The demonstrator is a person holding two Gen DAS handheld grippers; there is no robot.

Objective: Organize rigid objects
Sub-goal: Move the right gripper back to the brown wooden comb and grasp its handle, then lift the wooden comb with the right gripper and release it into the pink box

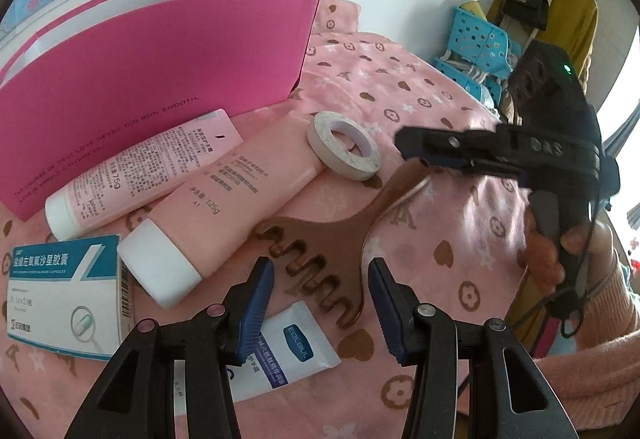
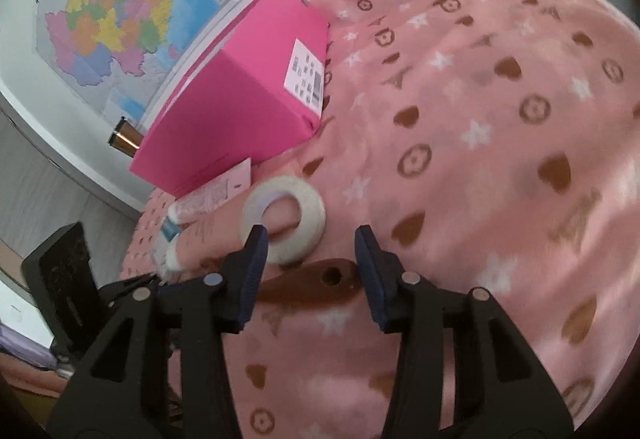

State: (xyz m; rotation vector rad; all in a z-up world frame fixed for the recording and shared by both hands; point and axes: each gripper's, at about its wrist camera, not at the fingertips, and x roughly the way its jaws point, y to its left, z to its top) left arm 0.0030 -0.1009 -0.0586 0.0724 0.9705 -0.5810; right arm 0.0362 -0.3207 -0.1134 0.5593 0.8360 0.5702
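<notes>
Both grippers spread: right gripper straddles comb handle mid-blanket, left gripper over teeth. Risk: handle slips sideways, bumps tape roll.

The left wrist camera looks low and close across the pink patterned bedspread toward the far wall. The right wrist camera views it from the right. Both share the white tape roll and magenta cardboard box.
</notes>
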